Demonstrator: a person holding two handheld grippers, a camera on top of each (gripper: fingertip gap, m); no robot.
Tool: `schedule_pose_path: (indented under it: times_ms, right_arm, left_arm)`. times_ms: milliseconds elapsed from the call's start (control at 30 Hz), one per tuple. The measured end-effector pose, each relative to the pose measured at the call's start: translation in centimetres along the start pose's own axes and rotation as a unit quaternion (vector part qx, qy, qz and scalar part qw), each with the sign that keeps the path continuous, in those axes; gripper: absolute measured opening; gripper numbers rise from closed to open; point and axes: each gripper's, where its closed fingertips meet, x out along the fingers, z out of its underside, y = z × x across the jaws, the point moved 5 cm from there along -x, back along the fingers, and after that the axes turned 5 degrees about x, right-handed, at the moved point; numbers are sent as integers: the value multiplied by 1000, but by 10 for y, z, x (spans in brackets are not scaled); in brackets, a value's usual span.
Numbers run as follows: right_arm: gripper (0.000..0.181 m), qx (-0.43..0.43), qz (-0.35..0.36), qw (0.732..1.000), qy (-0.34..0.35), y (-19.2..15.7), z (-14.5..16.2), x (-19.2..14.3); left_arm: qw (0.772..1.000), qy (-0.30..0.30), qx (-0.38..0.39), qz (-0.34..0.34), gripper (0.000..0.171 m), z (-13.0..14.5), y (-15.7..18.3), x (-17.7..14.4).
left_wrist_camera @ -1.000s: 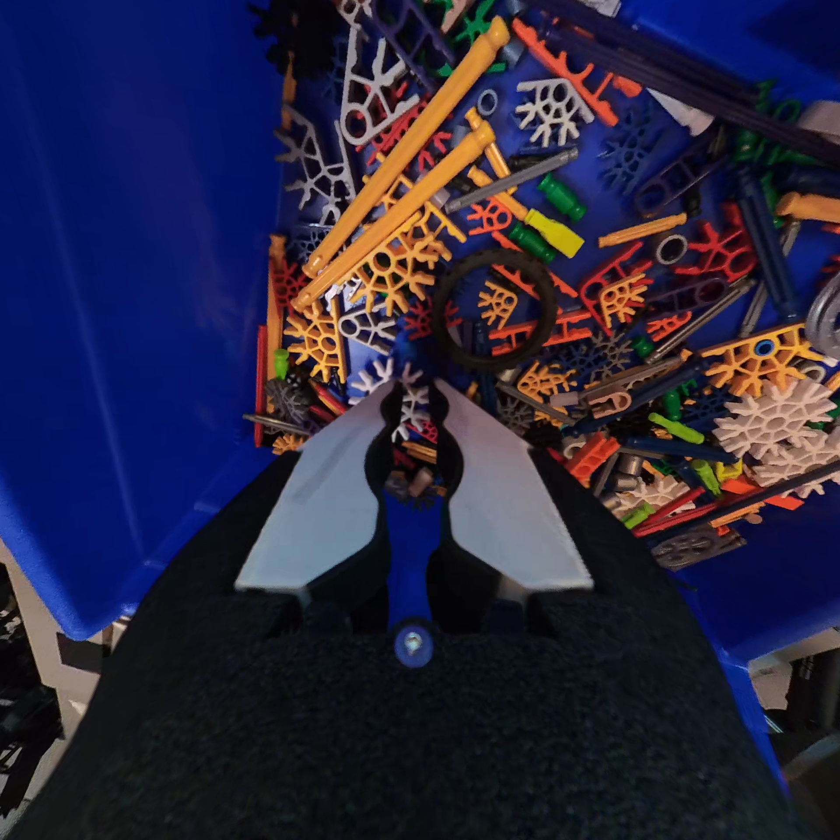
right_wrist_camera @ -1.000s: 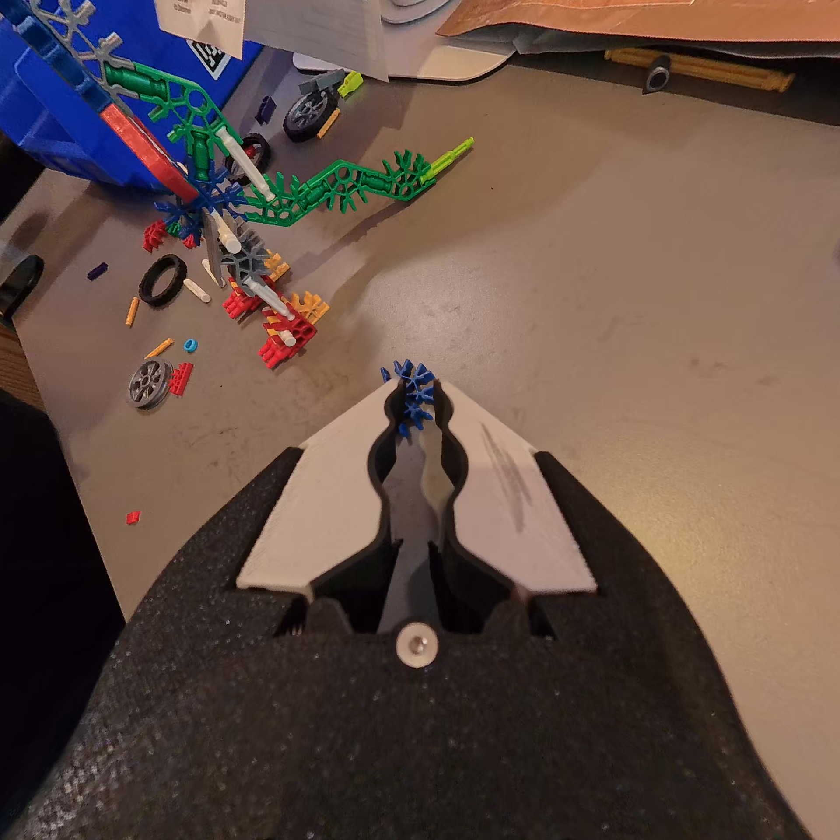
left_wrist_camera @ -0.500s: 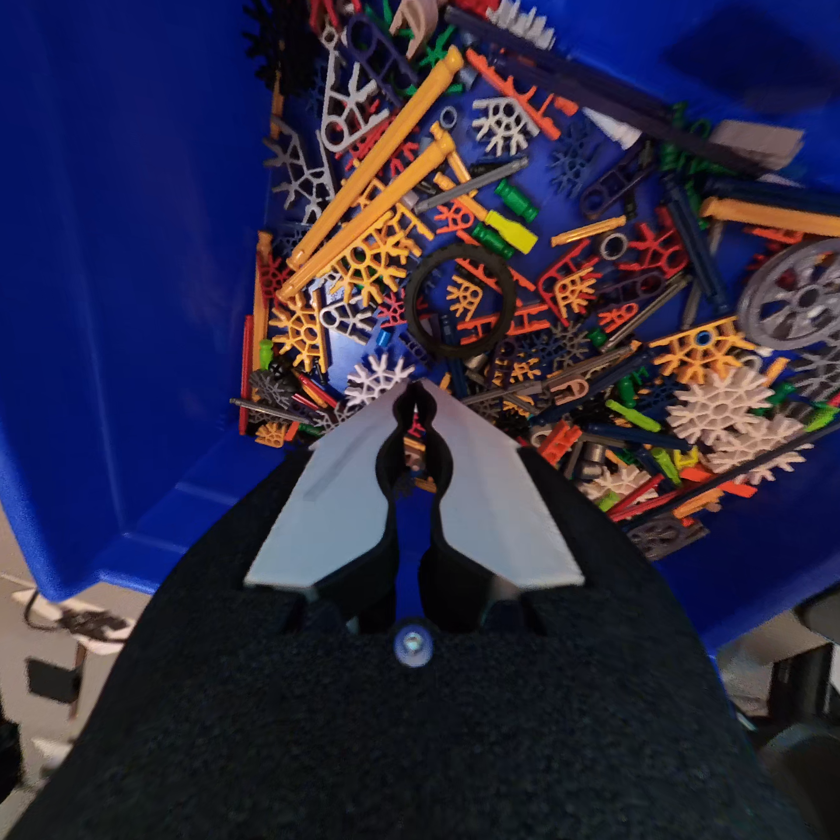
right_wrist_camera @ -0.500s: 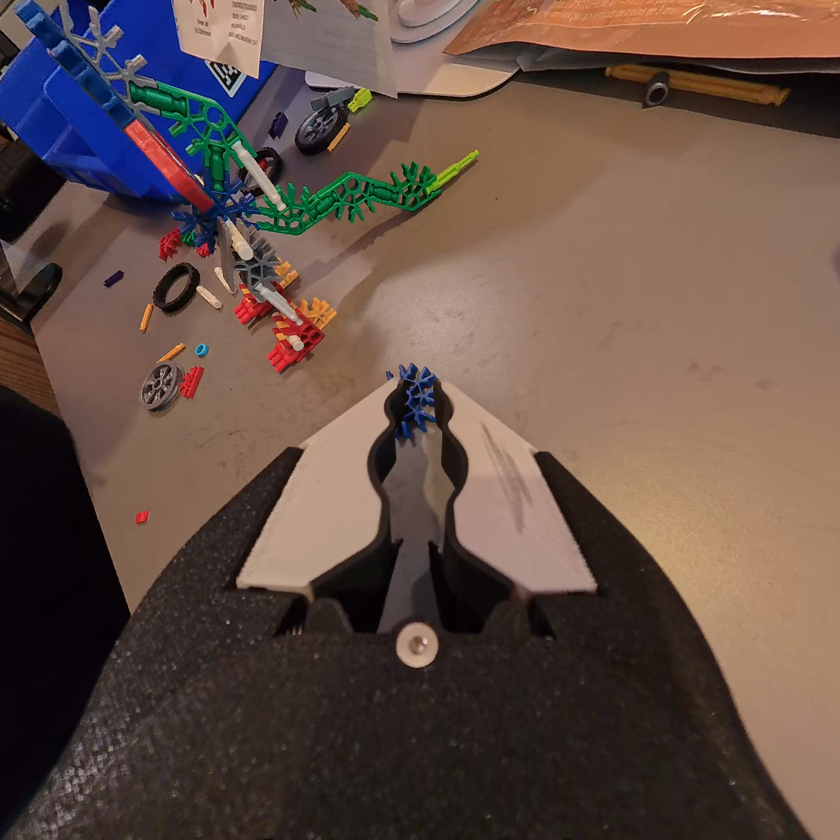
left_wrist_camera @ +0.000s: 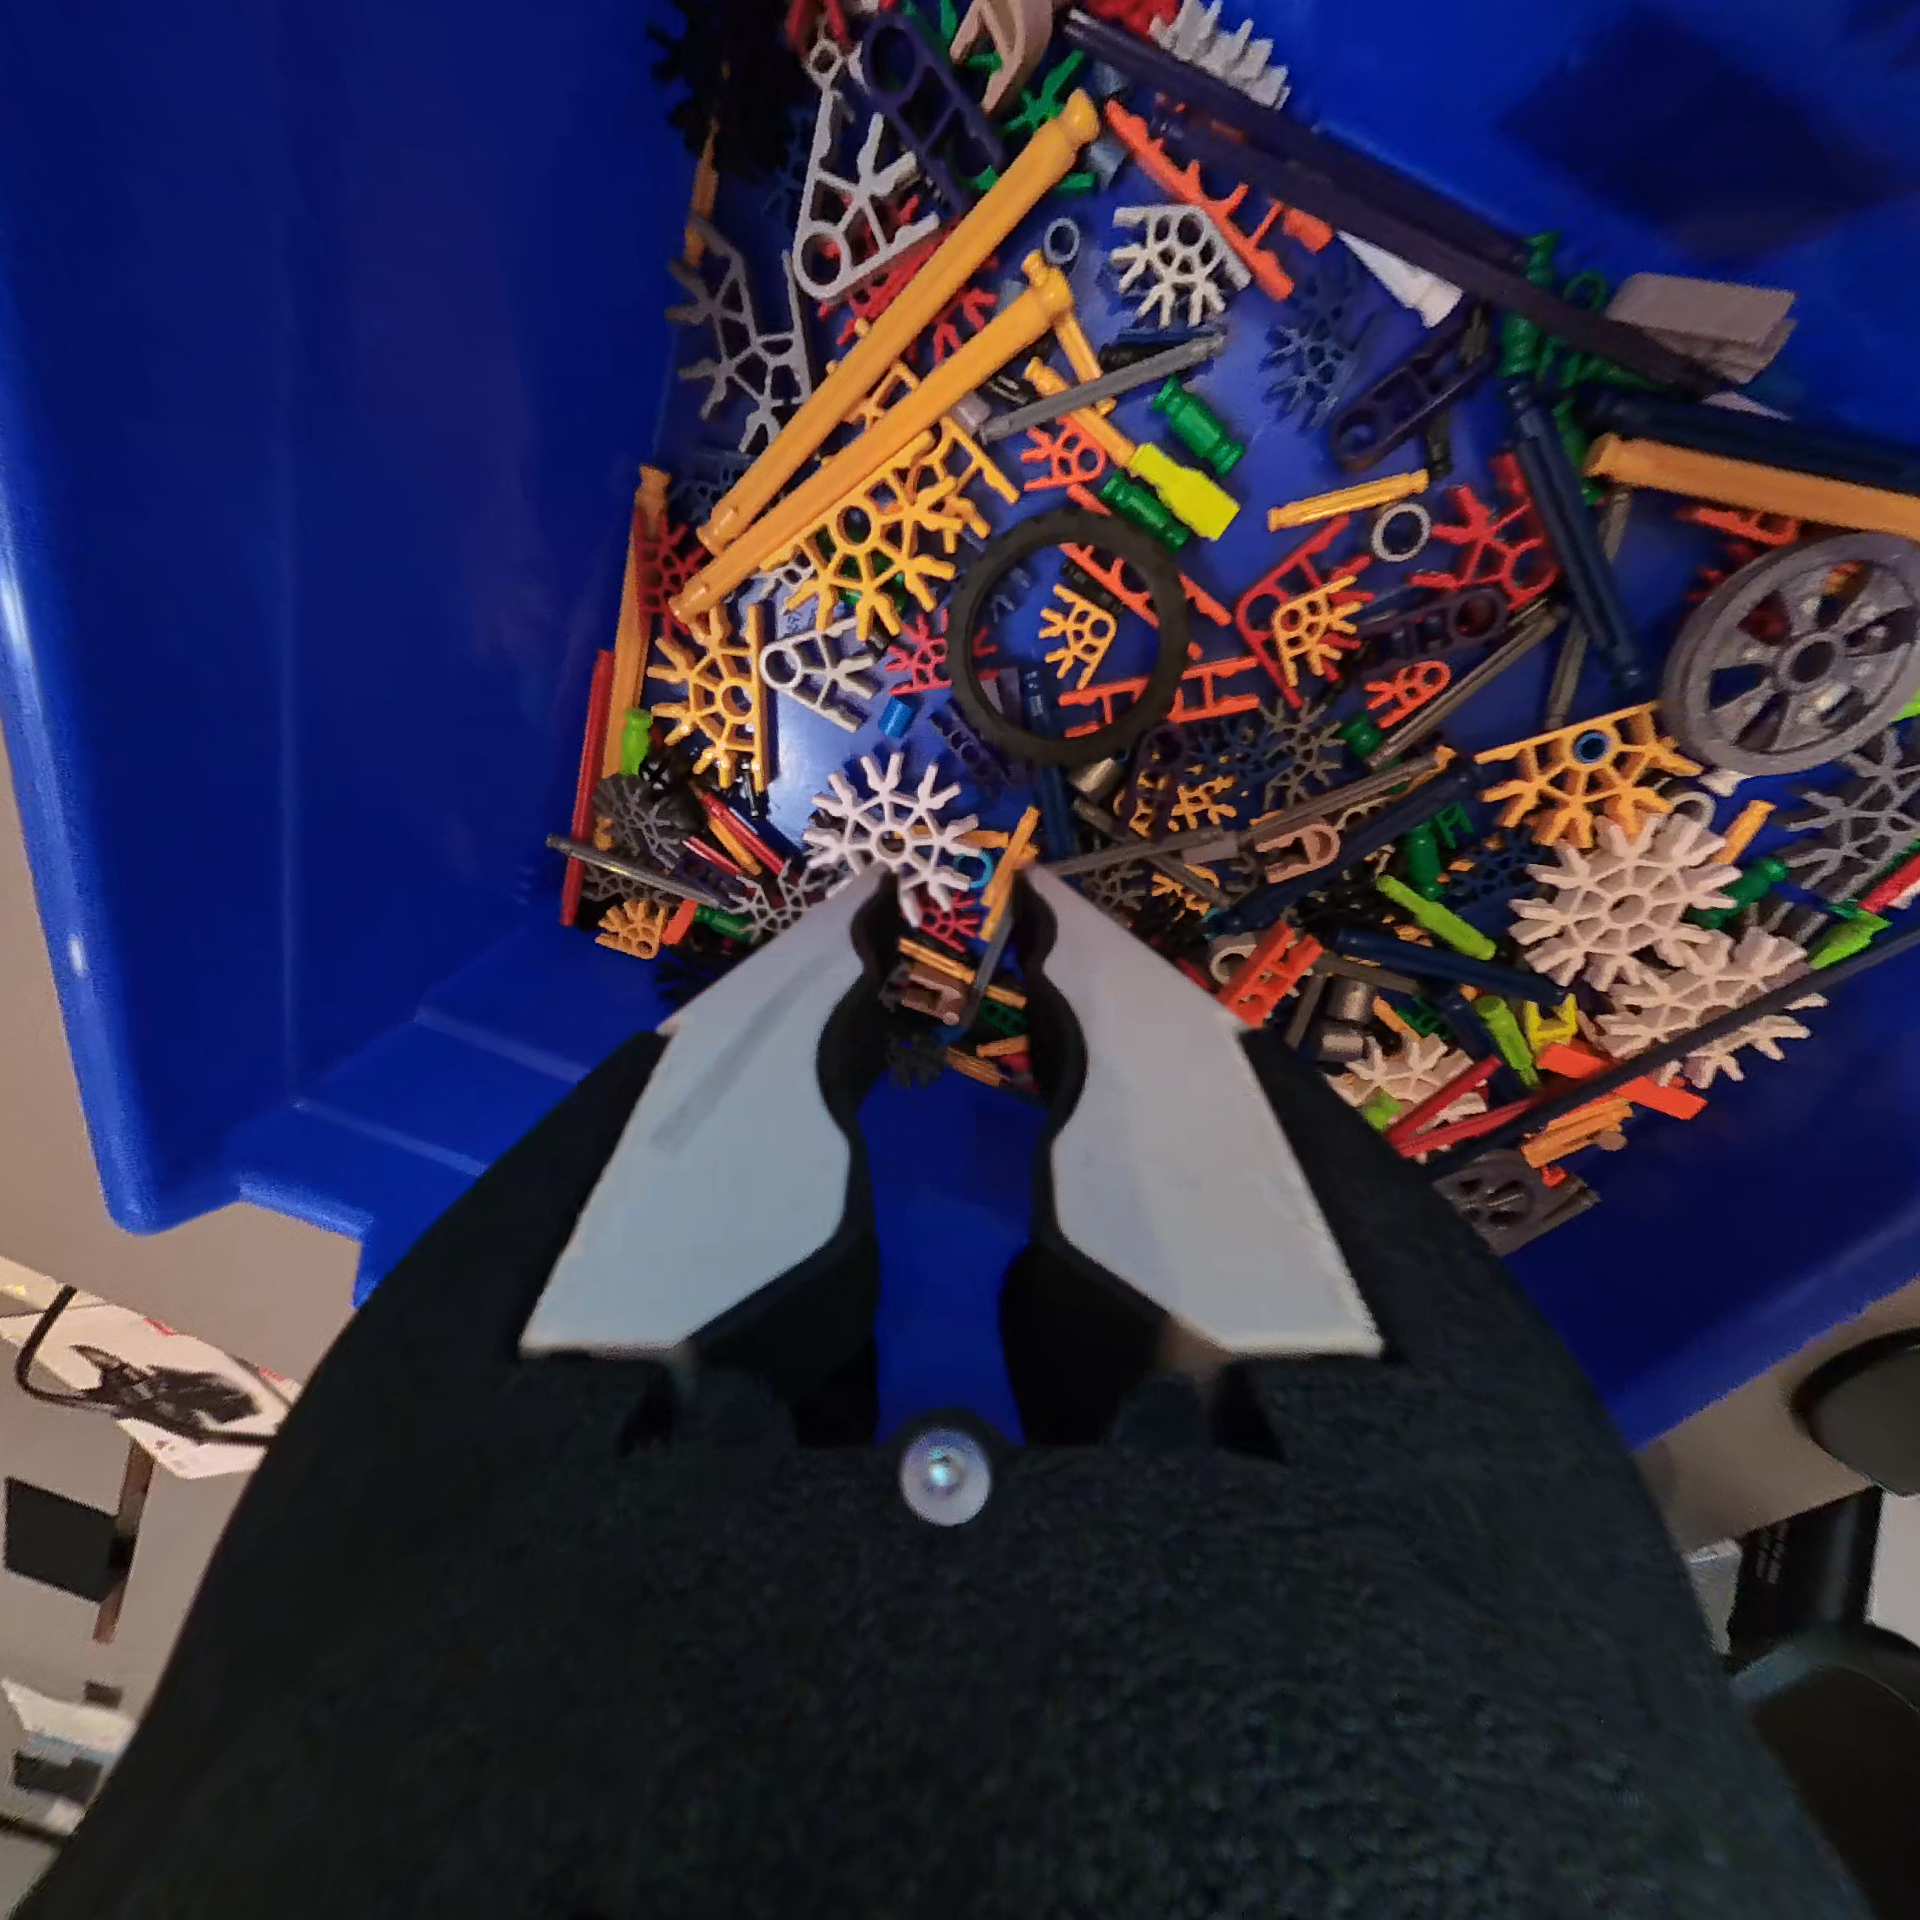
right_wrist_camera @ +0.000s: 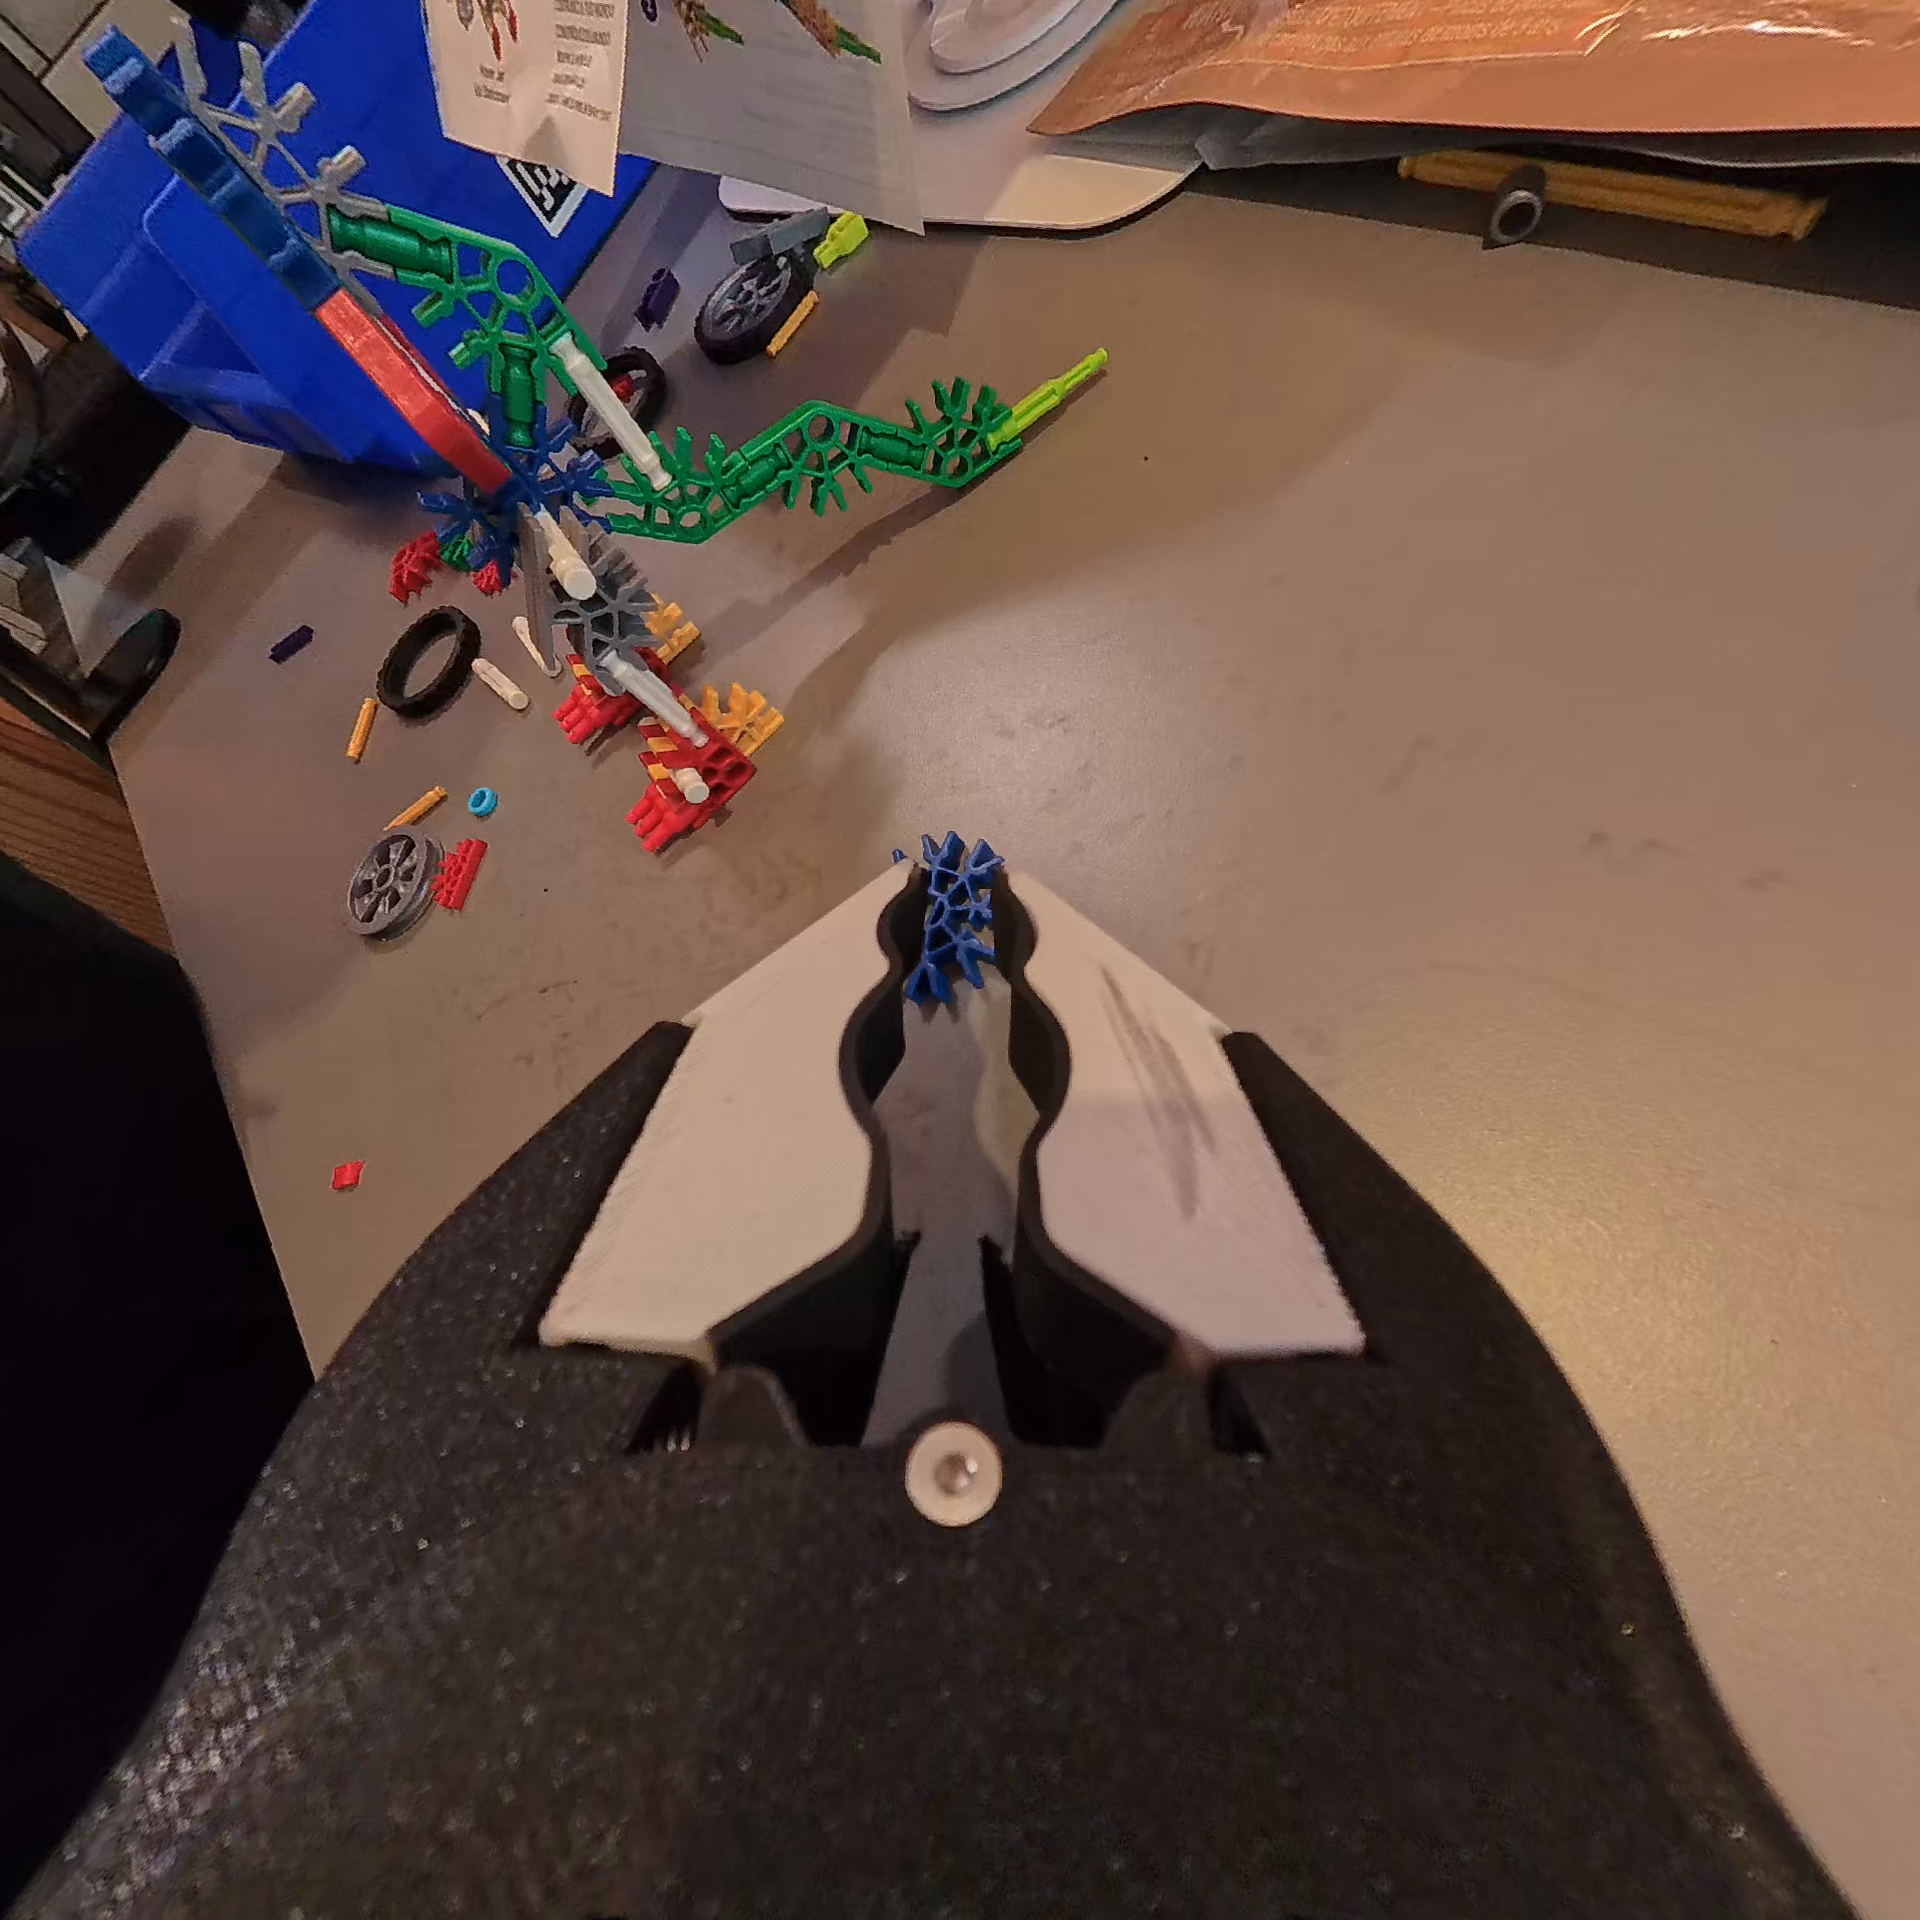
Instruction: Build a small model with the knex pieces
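So the left gripper (left_wrist_camera: pixel 951 883) hangs over a blue bin (left_wrist_camera: pixel 312 623) full of loose construction-toy pieces, fingers spread a bit and nothing pinched. A white snowflake connector (left_wrist_camera: pixel 888 831) sits right at its tips, with a black tire ring (left_wrist_camera: pixel 1065 639) just beyond. The right gripper (right_wrist_camera: pixel 951 883) is above the tan table (right_wrist_camera: pixel 1403 675), squeezing a blue connector (right_wrist_camera: pixel 951 914) edge-on. A green-and-red toy build (right_wrist_camera: pixel 644 520) stands off to its left.

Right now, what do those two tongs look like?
Both match: the left tongs and right tongs each have a rough black body, two pale grey pointed fingers with wavy black inner edges, and a silver screw. The right finger bears dark scuffs.
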Motion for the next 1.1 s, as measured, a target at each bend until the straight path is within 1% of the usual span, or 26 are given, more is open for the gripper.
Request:
schedule_pose_path:
  times_ms: [33,133,200,300,467,600,733,867,967,1100]
  right_arm:
    - [12,0,0,1000,0,0,0,0]
    - [12,0,0,1000,0,0,0,0]
    - [12,0,0,1000,0,0,0,0]
    - [12,0,1,1000,1,0,0,0]
    - [12,0,2,1000,3,0,0,0]
    - [12,0,2,1000,5,0,0,-1]
    - [12,1,1,1000,4,0,0,-1]
    - [12,3,0,1000,1,0,0,0]
    - [12,4,-1,1000,-1,1,0,0]
    - [12,4,-3,1000,-3,1,0,1]
  left_arm:
    - [1000,-4,3,-1,25,-1,0,2]
    - [999,-32,17,-24,34,-2,-6,9]
    - [998,-46,28,-22,34,-3,-7,16]
    - [995,-87,44,-21,36,1,-10,26]
    - [995,-88,42,-14,36,-1,-14,29]
    - [997,-65,36,-18,35,-2,-13,23]
    - [998,-52,31,-31,36,3,-5,8]
    - [998,-22,31,-41,36,2,11,-13]
    - [998,6,39,-46,36,-4,27,-26]
    - [996,28,57,-57,35,-12,49,-39]
